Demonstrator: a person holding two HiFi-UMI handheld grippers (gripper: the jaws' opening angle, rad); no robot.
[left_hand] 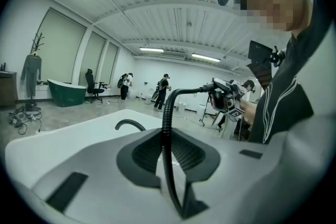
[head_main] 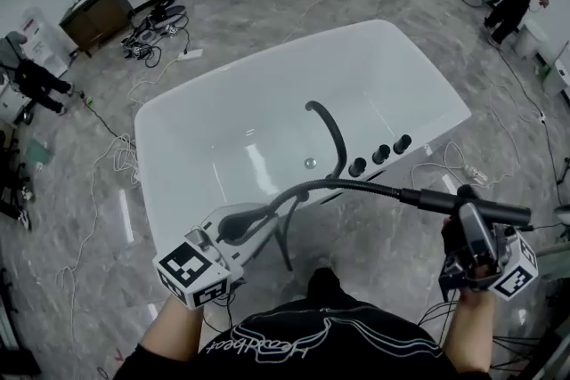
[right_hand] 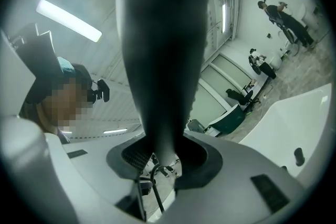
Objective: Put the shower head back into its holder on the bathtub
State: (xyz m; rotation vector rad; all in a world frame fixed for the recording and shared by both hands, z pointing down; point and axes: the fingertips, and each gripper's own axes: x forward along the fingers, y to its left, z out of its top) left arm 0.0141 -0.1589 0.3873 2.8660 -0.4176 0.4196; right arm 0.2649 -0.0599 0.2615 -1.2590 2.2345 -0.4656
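The shower head is being carried to the tub and is not seated yet. The right gripper [head_main: 467,211] has its jaws clamped on the black wand-shaped shower head [head_main: 503,211], held at the lower right of the head view, off the tub and above the grey marbled floor [head_main: 267,22]. In the right gripper view the dark handle [right_hand: 157,50] fills the gap between the jaws. The left gripper [head_main: 233,227], at lower centre-left, has its jaws closed on the black ribbed hose [head_main: 347,184], which arches across to the shower head.

The white oval bathtub [head_main: 436,80] lies in mid-frame, with a black curved spout [head_main: 331,125] and a row of three black round fittings [head_main: 381,154] on its near rim. I cannot tell which of these, if any, is the holder.

The next move probably calls for swinging the shower head up and left toward that rim, lining its handle with the holder, and lowering it in. The left gripper should feed slack so the hose does not drag the head off line.
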